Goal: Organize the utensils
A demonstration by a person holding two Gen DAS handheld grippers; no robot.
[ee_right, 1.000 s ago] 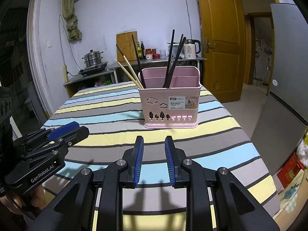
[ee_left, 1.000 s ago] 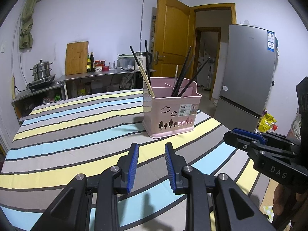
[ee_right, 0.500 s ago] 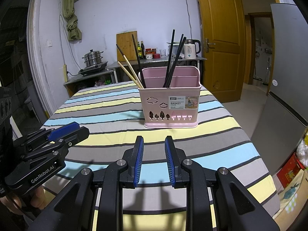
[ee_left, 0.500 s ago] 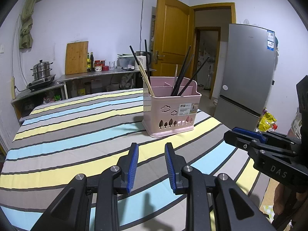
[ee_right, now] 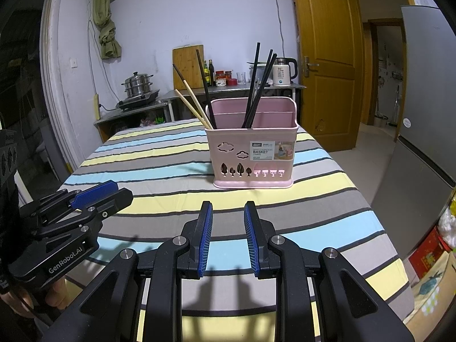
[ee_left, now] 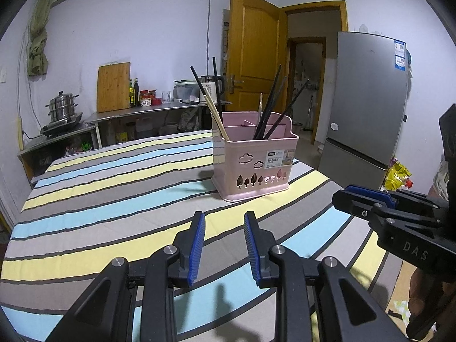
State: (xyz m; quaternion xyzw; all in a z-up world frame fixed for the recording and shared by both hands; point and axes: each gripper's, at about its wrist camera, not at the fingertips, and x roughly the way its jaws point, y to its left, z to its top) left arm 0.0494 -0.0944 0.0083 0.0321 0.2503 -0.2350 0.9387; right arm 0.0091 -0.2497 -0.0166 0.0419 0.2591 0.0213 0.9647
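Note:
A pink utensil basket (ee_left: 254, 162) (ee_right: 252, 148) stands upright on the striped tablecloth (ee_left: 114, 188) (ee_right: 159, 159). Several black chopsticks (ee_left: 269, 108) (ee_right: 258, 85) and wooden chopsticks (ee_left: 216, 116) (ee_right: 193, 105) stick up from its compartments. My left gripper (ee_left: 223, 222) is open and empty, low over the cloth, short of the basket; it also shows in the right wrist view (ee_right: 94, 196). My right gripper (ee_right: 228, 213) is open and empty in front of the basket; it also shows in the left wrist view (ee_left: 362, 196).
A steel counter (ee_left: 159, 108) with a steamer pot (ee_left: 61, 108), a cutting board (ee_left: 113, 87), bottles and a kettle (ee_right: 282, 71) stands behind the table. A grey fridge (ee_left: 367, 99) and an open wooden door (ee_left: 253, 62) are to the right. The table's right edge (ee_right: 379, 216) drops to the floor.

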